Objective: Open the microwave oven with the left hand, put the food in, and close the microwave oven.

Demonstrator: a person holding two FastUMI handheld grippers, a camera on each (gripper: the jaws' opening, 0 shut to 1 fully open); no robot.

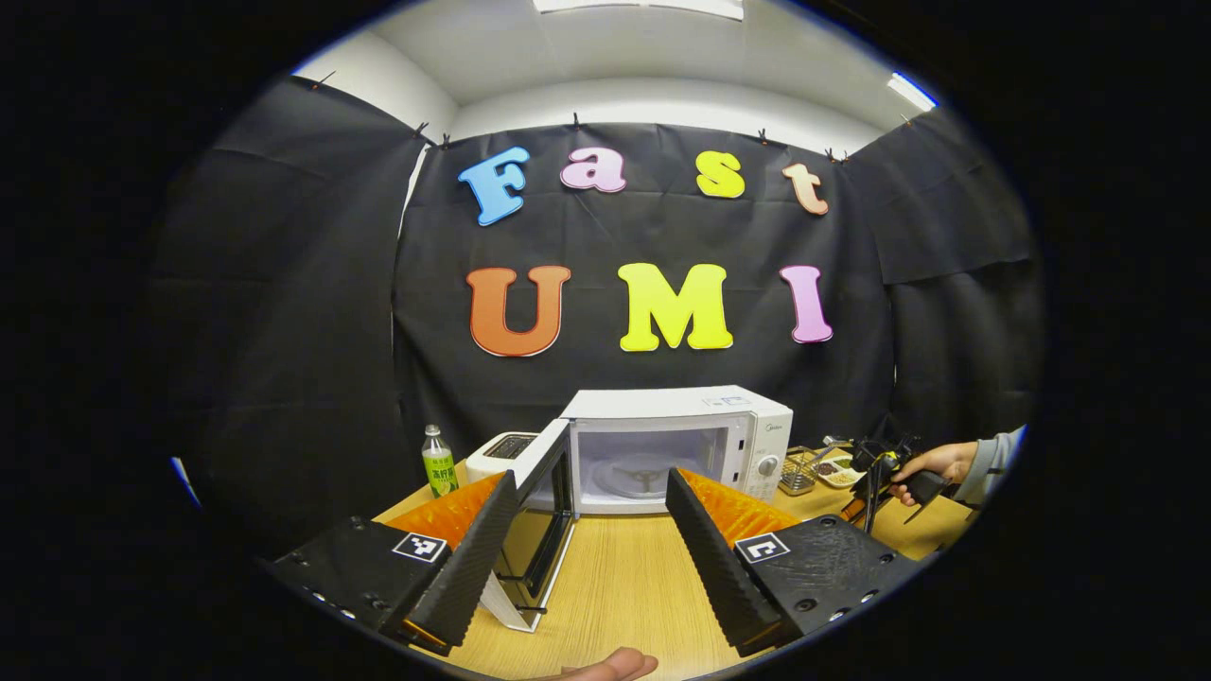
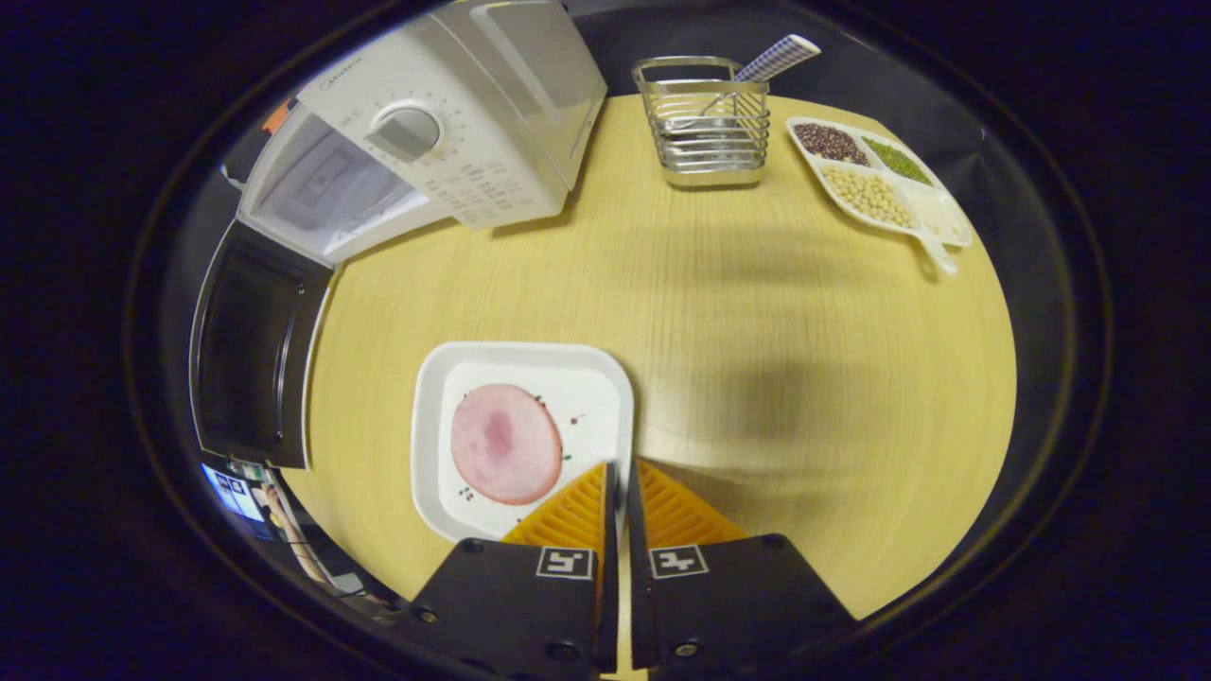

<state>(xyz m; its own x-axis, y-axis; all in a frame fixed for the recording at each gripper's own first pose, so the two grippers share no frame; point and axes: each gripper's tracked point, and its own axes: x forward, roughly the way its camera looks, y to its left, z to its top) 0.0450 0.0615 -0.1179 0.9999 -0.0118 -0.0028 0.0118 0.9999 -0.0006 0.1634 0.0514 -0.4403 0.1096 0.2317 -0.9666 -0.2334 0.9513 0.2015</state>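
Left gripper view looks level along the table toward the booth wall. Going from the left: a green-labelled bottle (image 1: 438, 462) stands near the table's (image 1: 624, 577) back edge, then a white toaster (image 1: 501, 454) beside it, then the microwave oven (image 1: 681, 445). Its door (image 1: 544, 515) is swung out to the left, so the cavity is free; inside I see the glass turntable (image 1: 643, 476), with nothing on it. The left gripper (image 1: 591, 534) is spread wide and holds nothing, its fingers standing on either side of the opening. I judge it waits there so that the door is not blocked and can be pushed shut afterwards. Farther right a hand (image 1: 932, 463) holds the other tool low above the table.

Right gripper view looks down on the table. At the left is the open door (image 2: 251, 350) and the microwave's control panel (image 2: 445, 151). The food, a round pink slice (image 2: 504, 443), lies on a white square plate (image 2: 587, 378) which appears to rest on the table in front of the oven, not yet inside. The right gripper (image 2: 617, 492) is closed on the plate's right rim, which passes between the two fingers; gripping the edge seems chosen so the slice itself is not touched. Further right, a wire basket (image 2: 705, 123) holds a utensil with a checked handle, and a divided dish (image 2: 880, 180) holds dark, green and pale beans in separate compartments.
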